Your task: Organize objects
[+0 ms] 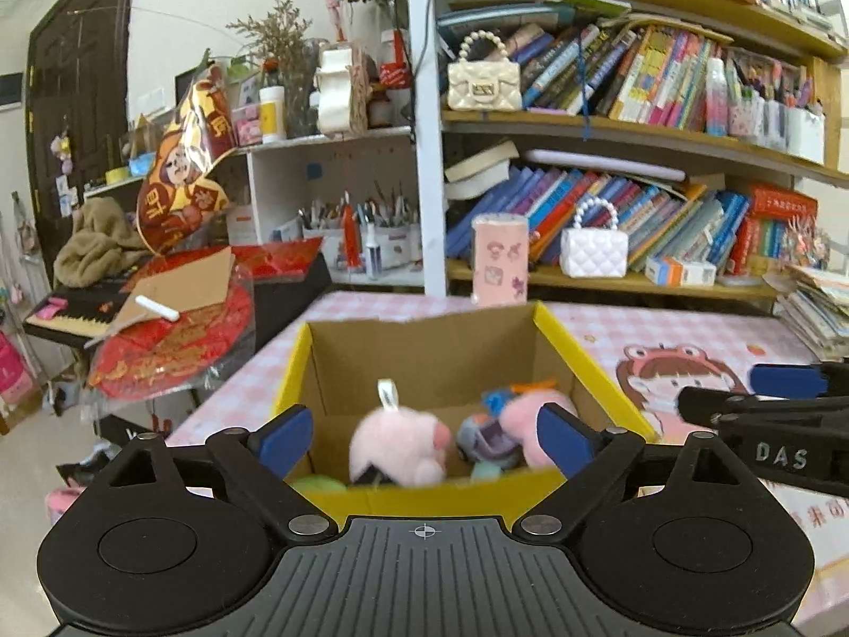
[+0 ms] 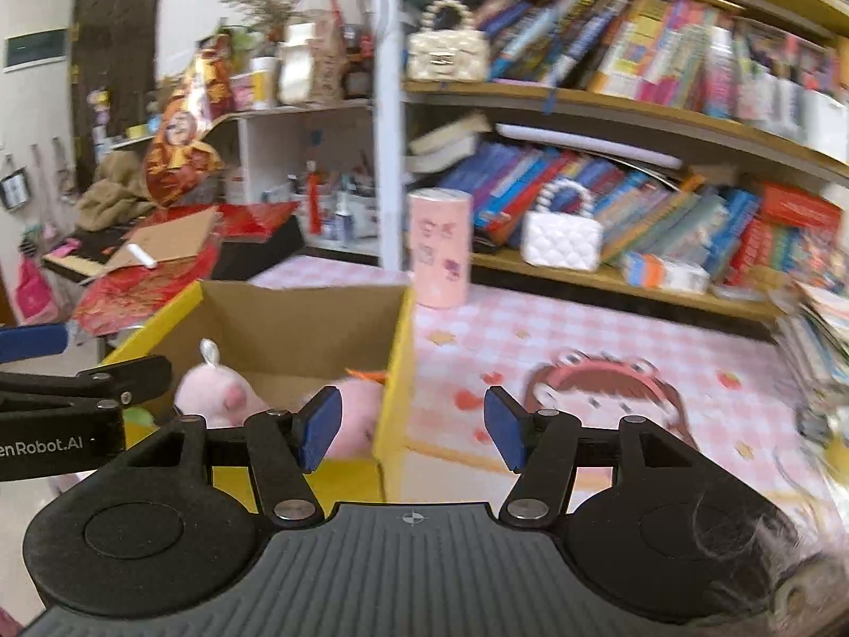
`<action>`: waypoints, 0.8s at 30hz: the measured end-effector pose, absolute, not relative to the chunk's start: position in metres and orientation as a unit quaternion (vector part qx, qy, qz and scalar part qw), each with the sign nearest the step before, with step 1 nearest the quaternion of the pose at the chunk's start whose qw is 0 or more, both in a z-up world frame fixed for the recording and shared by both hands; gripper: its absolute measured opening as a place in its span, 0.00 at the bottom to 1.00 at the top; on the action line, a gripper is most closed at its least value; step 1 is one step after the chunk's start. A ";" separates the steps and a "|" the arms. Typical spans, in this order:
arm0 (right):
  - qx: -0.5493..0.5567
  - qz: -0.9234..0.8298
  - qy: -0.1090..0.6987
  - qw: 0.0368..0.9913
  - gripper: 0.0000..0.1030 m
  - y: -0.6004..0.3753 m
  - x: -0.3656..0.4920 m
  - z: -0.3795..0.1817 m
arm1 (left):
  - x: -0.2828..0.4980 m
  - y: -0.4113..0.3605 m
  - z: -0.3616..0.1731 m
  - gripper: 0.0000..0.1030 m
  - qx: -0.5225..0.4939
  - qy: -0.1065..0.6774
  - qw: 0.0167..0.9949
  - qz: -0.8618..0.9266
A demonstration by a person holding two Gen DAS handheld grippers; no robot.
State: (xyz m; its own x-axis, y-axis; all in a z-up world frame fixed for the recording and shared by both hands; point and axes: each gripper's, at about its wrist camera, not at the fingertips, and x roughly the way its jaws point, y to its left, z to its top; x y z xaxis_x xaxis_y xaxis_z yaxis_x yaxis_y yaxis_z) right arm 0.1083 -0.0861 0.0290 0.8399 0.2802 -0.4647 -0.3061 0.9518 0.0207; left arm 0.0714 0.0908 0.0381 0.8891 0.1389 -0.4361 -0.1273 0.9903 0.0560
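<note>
A yellow-rimmed cardboard box [image 1: 578, 350] stands on the pink checked table. Inside it lie a pink plush with a white loop tag [image 1: 398, 440], a second pink plush [image 1: 522, 419], a grey-blue toy [image 1: 485, 440] and something green [image 1: 318, 484]. My left gripper [image 1: 424, 438] hovers at the box's near rim, open wide, with nothing between its blue pads. My right gripper [image 2: 414, 427] is open over the box's right wall [image 2: 395, 371], nothing held. The same box and pink plush [image 2: 215, 395] show in the right wrist view. Each gripper appears at the edge of the other's view.
A pink cylindrical tin [image 2: 439, 247] stands behind the box. Bookshelves [image 1: 637, 122] with books and two small white handbags [image 1: 593, 249] back the table. A stack of papers [image 1: 817, 313] lies at the right. A cluttered keyboard with red decorations [image 1: 170, 339] sits left of the table.
</note>
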 end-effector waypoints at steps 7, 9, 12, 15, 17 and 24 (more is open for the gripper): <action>-0.013 0.048 0.263 0.963 0.62 -0.108 0.070 0.008 | 0.049 0.075 0.018 0.94 0.008 0.254 0.964 0.080; -0.006 0.026 0.266 0.964 0.67 -0.113 0.059 0.003 | 0.042 0.071 0.012 0.95 0.005 0.259 0.962 0.083; 0.010 -0.002 0.270 0.963 0.71 -0.120 0.044 -0.001 | 0.035 0.064 0.007 0.95 0.003 0.269 0.960 0.081; 0.017 -0.012 0.270 0.963 0.79 -0.121 0.030 -0.004 | 0.027 0.058 0.004 0.96 0.003 0.272 0.959 0.078; 0.008 -0.014 0.267 0.964 0.86 -0.120 0.023 -0.005 | 0.023 0.055 0.004 0.96 0.006 0.271 0.959 0.077; 0.001 -0.024 0.253 0.967 0.86 -0.122 0.006 -0.005 | 0.012 0.047 0.006 0.99 0.011 0.248 0.965 0.081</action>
